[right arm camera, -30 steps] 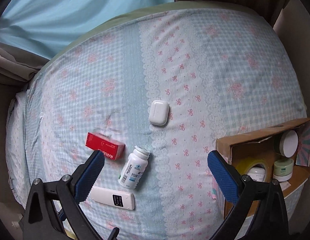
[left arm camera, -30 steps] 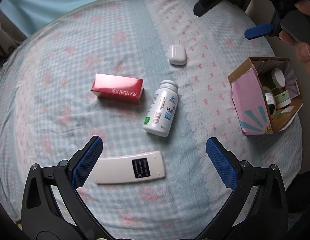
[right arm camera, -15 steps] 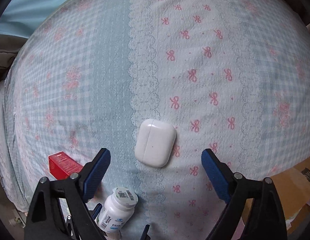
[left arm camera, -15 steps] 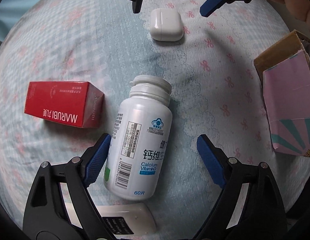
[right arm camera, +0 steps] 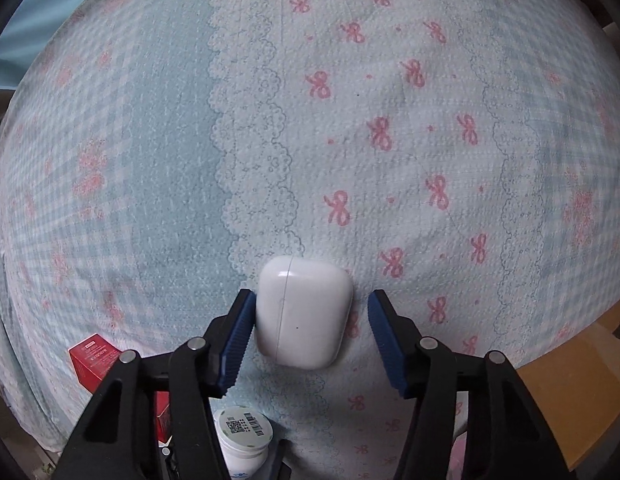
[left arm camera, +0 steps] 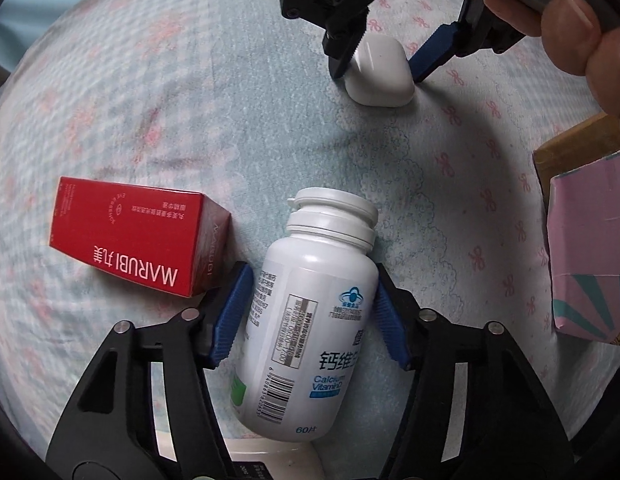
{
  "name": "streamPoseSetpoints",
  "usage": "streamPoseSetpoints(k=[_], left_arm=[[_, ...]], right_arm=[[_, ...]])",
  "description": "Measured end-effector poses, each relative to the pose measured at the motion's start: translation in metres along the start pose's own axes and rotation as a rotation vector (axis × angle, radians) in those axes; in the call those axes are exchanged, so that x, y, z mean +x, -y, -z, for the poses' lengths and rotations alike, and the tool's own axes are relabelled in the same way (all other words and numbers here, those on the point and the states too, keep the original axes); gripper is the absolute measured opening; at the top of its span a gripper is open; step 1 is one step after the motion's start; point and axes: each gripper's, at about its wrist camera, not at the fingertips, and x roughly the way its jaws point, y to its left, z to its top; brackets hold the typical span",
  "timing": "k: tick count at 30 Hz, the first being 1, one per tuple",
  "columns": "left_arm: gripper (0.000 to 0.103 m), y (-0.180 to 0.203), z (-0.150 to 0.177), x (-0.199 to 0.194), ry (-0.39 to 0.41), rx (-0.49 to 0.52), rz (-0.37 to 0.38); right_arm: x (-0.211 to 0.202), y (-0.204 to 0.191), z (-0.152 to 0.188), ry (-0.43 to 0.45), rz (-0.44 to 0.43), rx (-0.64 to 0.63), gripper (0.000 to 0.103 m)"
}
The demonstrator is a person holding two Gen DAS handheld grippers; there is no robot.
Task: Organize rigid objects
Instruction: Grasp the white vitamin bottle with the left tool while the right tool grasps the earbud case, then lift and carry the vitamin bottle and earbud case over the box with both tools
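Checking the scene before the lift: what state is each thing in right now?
Left gripper: closing around the bottle.
Right gripper: closing, right pad short of the case.
Bottle: on its side, capped.
Earbud case: flat, lid shut.
Red carton: flat, closed.
Cardboard box: partly visible.

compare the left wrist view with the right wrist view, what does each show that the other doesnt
Only the left wrist view shows the left tool closing around the lying white bottle's body, its label readable, the person's hand on the right tool, and the pink box.

Only the right wrist view shows the case's seam, and a gap between the case and one pad of the closing right tool.

Both show the case, bottle, red box, bedsheet and right tool.
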Motion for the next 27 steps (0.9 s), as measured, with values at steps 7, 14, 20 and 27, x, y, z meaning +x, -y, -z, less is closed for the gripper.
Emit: streamPoseSetpoints(k=[7, 14, 20, 27], left_arm=[[0.052, -0.011, 0.007, -0.006, 0.016, -0.011, 0.02], [0.051, -0.019, 0.023, -0.029, 0.044, -0.074, 0.048], [0.051, -0.03, 0.032, -0.053, 0.068, -0.128, 0.064], [0.049, -0.043, 0.045, -0.094, 0.106, -0.18, 0.086]], right_arm=[[0.0, -0.009, 0.007, 0.022, 0.012, -0.038, 0.041], [-0.006, -0.007, 0.016, 0.046, -0.006, -0.064, 0.041], [-0.031, -0.012, 0.036, 0.095, 0.006, -0.129, 0.041], [-0.07, -0.013, 0.058, 0.149, -0.039, -0.139, 0.041]])
